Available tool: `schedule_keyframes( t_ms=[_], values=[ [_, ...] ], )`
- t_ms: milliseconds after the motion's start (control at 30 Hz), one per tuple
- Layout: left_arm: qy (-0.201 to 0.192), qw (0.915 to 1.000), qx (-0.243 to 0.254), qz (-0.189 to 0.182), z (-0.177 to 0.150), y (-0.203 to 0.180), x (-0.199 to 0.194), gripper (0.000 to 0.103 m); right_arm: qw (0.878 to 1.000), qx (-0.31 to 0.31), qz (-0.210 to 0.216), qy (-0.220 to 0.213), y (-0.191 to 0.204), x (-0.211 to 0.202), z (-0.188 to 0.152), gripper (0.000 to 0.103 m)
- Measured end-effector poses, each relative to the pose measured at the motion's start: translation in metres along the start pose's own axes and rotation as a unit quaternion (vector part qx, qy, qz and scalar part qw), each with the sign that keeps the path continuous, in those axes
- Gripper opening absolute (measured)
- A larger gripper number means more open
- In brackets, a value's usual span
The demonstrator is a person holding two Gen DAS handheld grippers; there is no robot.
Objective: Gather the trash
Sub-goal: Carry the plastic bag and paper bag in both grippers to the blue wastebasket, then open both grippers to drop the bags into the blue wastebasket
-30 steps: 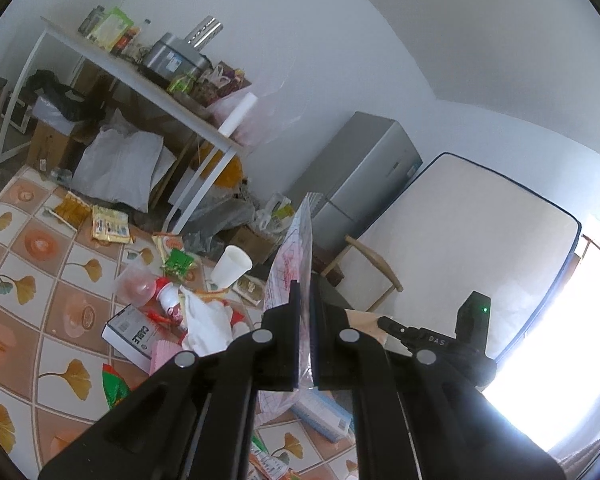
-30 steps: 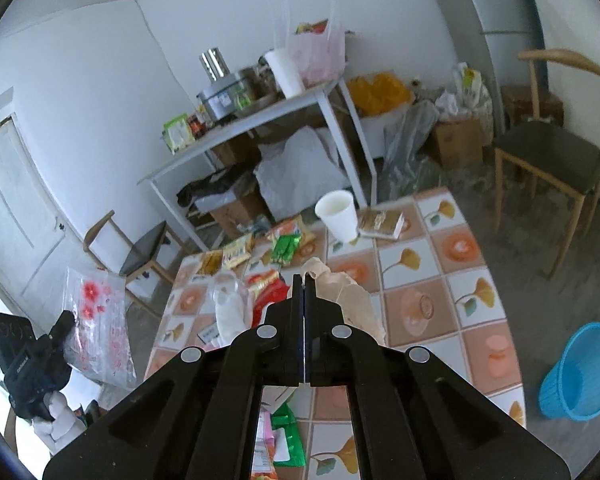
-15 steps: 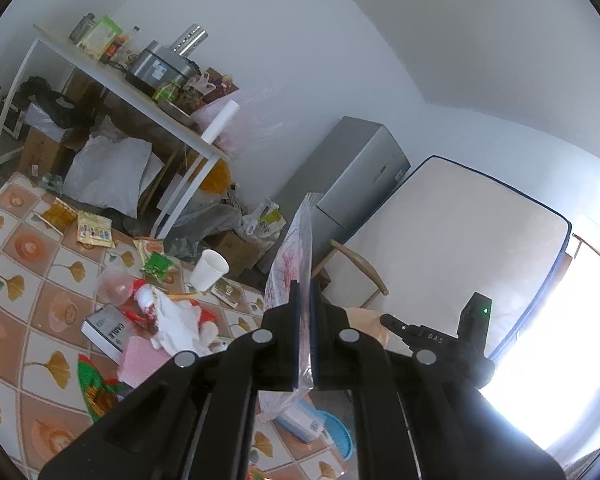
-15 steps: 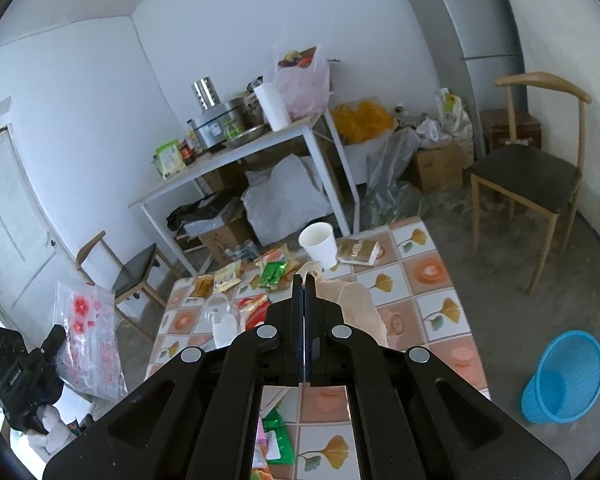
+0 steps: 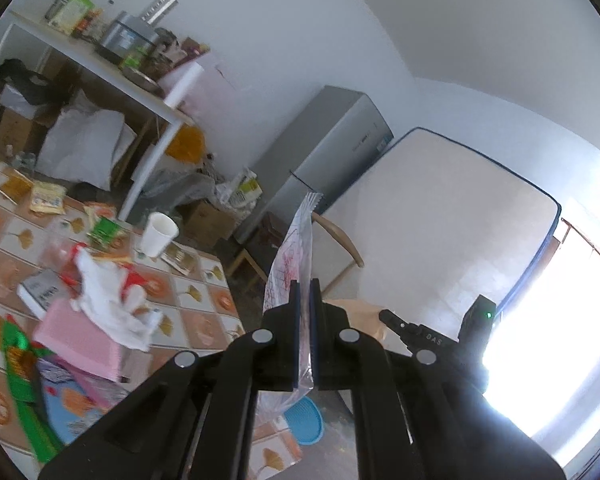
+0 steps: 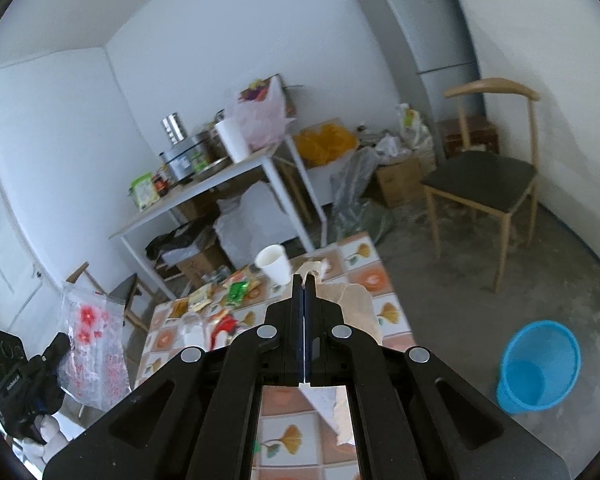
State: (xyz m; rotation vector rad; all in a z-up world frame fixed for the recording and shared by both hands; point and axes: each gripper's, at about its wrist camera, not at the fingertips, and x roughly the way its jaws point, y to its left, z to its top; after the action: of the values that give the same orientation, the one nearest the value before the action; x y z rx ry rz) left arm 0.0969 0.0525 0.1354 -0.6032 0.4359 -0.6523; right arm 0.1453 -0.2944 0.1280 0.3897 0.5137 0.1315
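Your left tongs [image 5: 304, 292] are clenched on a clear printed bag [image 5: 296, 248], your right tongs [image 6: 303, 286] on beige paper [image 6: 354, 300]; the blue bin [image 6: 538, 364] looks empty, and much litter remains on the worktop [image 5: 204, 320].

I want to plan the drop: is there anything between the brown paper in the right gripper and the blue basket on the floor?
Nothing visible stands in the way. The right gripper is shut on the brown paper above the table edge, and only bare floor lies between there and the blue basket.
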Motion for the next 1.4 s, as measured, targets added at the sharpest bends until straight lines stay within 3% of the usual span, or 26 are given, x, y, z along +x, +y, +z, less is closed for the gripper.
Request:
schedule_keyframes(
  t_ms=[267, 467, 667, 900, 1133, 1233, 1300, 1367, 1400],
  values=[
    [0.072, 0.9967, -0.002, -0.038, -0.018, -0.048, 0.091, 0.003, 0.998, 0.032, -0.048, -0.020, -0.059, -0.031, -0.004, 0.000],
    [0.172, 0.9832, 0.006, -0.059, -0.054, -0.090, 0.201, 0.003, 0.991, 0.084, -0.100, -0.025, -0.126, -0.048, -0.013, 0.000],
    [0.284, 0.9564, 0.006, -0.070, -0.116, -0.117, 0.321, 0.003, 0.978, 0.154, -0.139, -0.010, -0.203, -0.039, -0.030, 0.000],
    [0.396, 0.9174, 0.003, -0.035, -0.205, -0.117, 0.449, 0.003, 0.957, 0.232, -0.173, 0.020, -0.295, -0.001, -0.065, 0.000],
    [0.454, 0.8880, 0.068, 0.027, -0.288, -0.113, 0.549, 0.004, 0.937, 0.291, -0.187, 0.041, -0.366, 0.045, -0.093, 0.000],
    [0.465, 0.8811, 0.075, 0.038, -0.305, -0.106, 0.576, 0.004, 0.931, 0.309, -0.188, 0.042, -0.391, 0.057, -0.099, 0.000],
    [0.467, 0.8791, 0.084, 0.045, -0.315, -0.101, 0.592, 0.013, 0.926, 0.317, -0.200, 0.043, -0.404, 0.068, -0.104, 0.006],
    [0.465, 0.8790, 0.088, 0.055, -0.318, -0.098, 0.595, 0.039, 0.922, 0.328, -0.199, 0.053, -0.418, 0.077, -0.114, 0.026],
    [0.461, 0.8817, 0.087, 0.054, -0.316, -0.097, 0.595, 0.041, 0.920, 0.332, -0.203, 0.058, -0.423, 0.081, -0.116, 0.030]
  ],
)
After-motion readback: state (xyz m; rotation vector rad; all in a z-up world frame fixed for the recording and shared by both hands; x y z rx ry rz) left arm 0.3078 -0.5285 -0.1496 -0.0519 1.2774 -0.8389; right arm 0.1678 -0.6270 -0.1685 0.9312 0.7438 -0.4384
